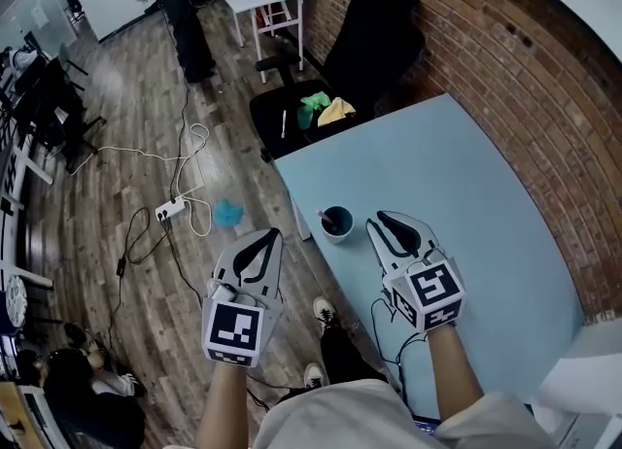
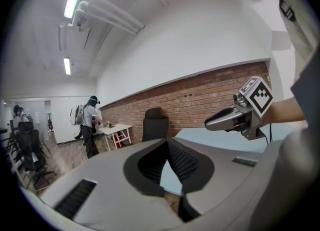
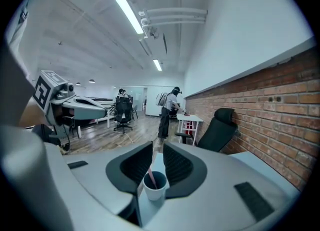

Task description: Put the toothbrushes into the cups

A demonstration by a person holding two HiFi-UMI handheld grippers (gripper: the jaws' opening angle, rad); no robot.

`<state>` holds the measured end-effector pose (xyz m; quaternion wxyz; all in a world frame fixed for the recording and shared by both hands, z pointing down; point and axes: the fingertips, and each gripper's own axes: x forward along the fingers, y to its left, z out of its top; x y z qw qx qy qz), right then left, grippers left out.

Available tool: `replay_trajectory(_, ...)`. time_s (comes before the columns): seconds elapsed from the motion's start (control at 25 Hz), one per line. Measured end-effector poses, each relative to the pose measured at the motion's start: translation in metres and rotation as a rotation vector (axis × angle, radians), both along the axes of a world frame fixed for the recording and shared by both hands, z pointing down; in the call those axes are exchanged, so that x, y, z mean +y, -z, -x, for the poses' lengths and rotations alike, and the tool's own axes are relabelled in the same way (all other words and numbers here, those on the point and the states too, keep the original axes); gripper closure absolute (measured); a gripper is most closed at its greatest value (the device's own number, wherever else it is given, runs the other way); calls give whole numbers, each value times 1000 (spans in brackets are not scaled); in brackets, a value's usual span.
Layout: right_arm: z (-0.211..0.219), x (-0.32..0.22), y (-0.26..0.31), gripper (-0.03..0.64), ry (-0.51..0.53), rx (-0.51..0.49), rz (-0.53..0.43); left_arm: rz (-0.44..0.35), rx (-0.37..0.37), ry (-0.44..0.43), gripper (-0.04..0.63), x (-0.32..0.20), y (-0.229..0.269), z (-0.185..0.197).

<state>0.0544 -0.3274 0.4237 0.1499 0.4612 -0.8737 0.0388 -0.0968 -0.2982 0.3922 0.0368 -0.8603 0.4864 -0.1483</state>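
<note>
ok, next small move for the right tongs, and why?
Probably just back the right tongs away from the cup: they're open and empty, the toothbrush already stands in it, and no loose brush shows on the table.

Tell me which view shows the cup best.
The right gripper view: the cup is close and centred, toothbrush visible inside. The head view shows it small from above on the table; the left gripper view misses it.

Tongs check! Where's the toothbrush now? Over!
Left tongs shut, empty. Right tongs a little apart, empty. Toothbrush standing in the cup. Nothing in the way.
</note>
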Motion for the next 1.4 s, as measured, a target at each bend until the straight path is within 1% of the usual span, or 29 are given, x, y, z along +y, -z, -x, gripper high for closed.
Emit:
replay_trajectory(0.16,-12,15,18,576,-45,11,-17,-22,3,-2,583,14,10,-2)
replay_trajectory(0.36,-18,36,33,595,-64,0,-23,-23,10,-3,583,32,18,-7)
replay_trajectory(0.44,-18,45,39,597,-66,-1,-33,-44,7,-8,583,37,24,-7)
replay_trajectory(0.76,-25,76,70,597,-78,-17,-84,-85,18,-13,583,59,43,-7)
replay_trajectory(0.96,-22,105,87,597,-89,-12,-118,-113,28,-25,583,80,54,-3)
replay_trajectory(1.4,-20,157,119,598,-82,-4,-172,-168,27,-55,583,126,84,-9)
